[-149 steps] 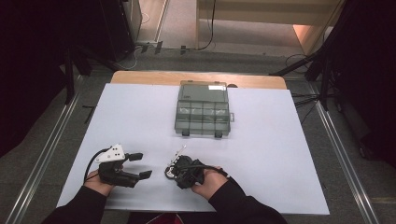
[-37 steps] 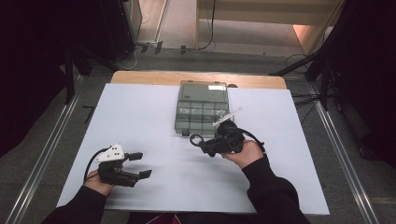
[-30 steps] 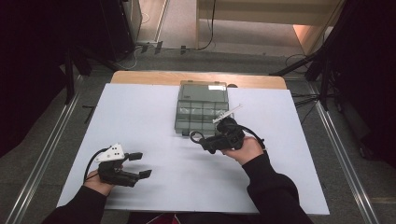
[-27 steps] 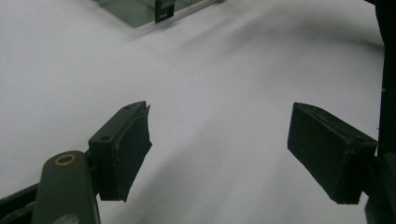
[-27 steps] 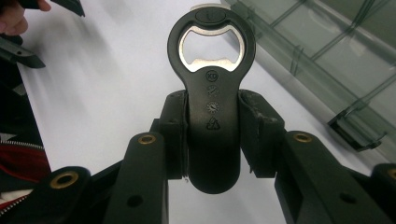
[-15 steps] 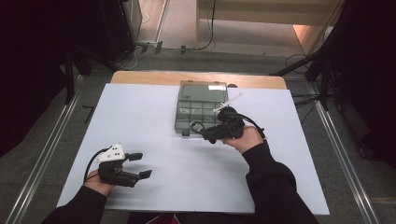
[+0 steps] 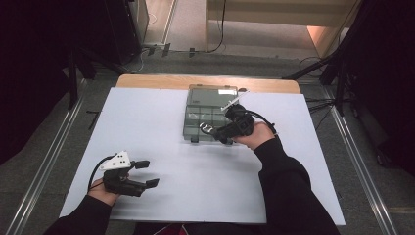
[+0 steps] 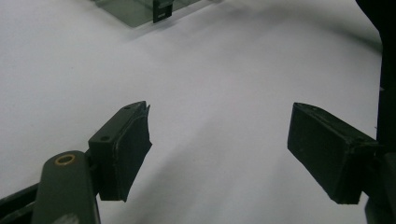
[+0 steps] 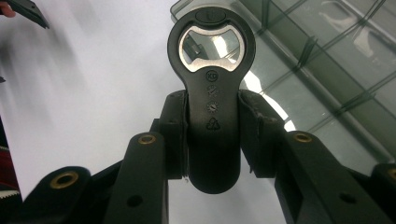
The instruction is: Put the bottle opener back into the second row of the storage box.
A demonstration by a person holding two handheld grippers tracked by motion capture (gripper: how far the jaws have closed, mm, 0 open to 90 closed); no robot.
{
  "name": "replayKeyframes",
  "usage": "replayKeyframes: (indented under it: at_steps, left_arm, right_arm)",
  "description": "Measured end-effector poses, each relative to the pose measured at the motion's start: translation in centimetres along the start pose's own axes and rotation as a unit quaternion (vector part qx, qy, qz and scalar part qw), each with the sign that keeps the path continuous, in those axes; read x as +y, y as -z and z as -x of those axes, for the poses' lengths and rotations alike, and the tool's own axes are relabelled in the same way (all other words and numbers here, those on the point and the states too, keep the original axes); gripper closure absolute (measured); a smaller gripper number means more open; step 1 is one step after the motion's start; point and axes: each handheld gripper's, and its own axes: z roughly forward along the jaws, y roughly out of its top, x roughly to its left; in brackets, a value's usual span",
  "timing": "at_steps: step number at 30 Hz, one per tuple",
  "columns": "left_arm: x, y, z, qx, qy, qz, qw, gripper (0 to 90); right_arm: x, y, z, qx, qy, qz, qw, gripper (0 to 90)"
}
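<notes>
Nearest the person, well short of the compartment box (image 7: 210, 115), the left tool (image 7: 145, 173) rests low on the white tabletop (image 7: 171, 161) with its jaws spread wide and nothing between them; in the left gripper view its pads (image 8: 126, 149) frame only bare white surface, with a corner of the box far ahead. Farther out, at the box's near edge, the right tool (image 7: 215, 131) is clamped on a black bottle opener (image 9: 212, 93), gripping it by the handle so that the metal-lined ring end sticks out past the jaws and hangs over the box's front corner. The box's clear lid seems to be down, though glare on the plastic makes that hard to confirm.

The step in hand looks like bringing the opener to the box. To do it well, the right tool should keep its squeeze firm on the handle, hold the opener level, and settle it over one chosen compartment before easing off. If the lid is indeed shut, the idle left tool would have to come forward to the box's near latches first.
</notes>
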Motion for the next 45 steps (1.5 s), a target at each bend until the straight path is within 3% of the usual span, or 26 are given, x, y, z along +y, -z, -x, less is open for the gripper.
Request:
replayKeyframes:
  at_steps: [8, 19, 23, 24, 27, 31, 33, 35, 38, 45]
  left_arm:
    - [0.0, 0.0, 0.0, -0.001, 0.000, 0.001, 1.0000, 21.1]
    - [0.0, 0.0, 0.0, -0.002, 0.001, 0.001, 1.0000, 21.1]
    - [0.0, 0.0, 0.0, -0.003, 0.001, 0.001, 1.0000, 21.1]
    - [0.0, 0.0, 0.0, -0.002, 0.002, 0.001, 1.0000, 21.1]
    - [0.0, 0.0, 0.0, -0.002, 0.001, 0.001, 1.0000, 21.1]
    - [0.0, 0.0, 0.0, -0.002, 0.002, 0.001, 1.0000, 21.1]
    - [0.0, 0.0, 0.0, -0.003, 0.002, 0.002, 1.0000, 21.1]
    - [0.0, 0.0, 0.0, -0.003, 0.003, 0.002, 1.0000, 21.1]
    - [-0.1, 0.0, -0.1, -0.002, 0.002, 0.001, 1.0000, 21.1]
    - [0.0, 0.0, -0.1, -0.001, 0.002, -0.002, 1.0000, 21.1]
  right_arm:
    - [1.2, -0.2, 0.8, -0.001, 0.032, -0.020, 0.9993, 66.6]
    - [2.9, -1.0, 2.0, 0.004, 0.078, -0.057, 0.9954, 66.5]
    - [3.5, -1.5, 2.1, 0.014, 0.101, -0.068, 0.9924, 66.5]
    - [3.6, -1.7, 2.1, 0.011, 0.117, -0.072, 0.9904, 66.5]
    - [4.0, -2.3, 2.1, 0.006, 0.134, -0.080, 0.9878, 66.5]
    - [4.1, -3.0, 2.4, -0.003, 0.136, -0.077, 0.9878, 66.4]
    - [3.9, -3.4, 2.4, -0.030, 0.139, -0.075, 0.9870, 65.1]
    - [3.7, -3.2, 2.5, -0.048, 0.141, -0.052, 0.9875, 52.8]
    - [3.1, -2.5, 2.5, -0.038, 0.113, -0.025, 0.9926, 46.7]
    - [0.4, -1.1, 1.5, -0.017, 0.055, 0.026, 0.9980, 32.4]
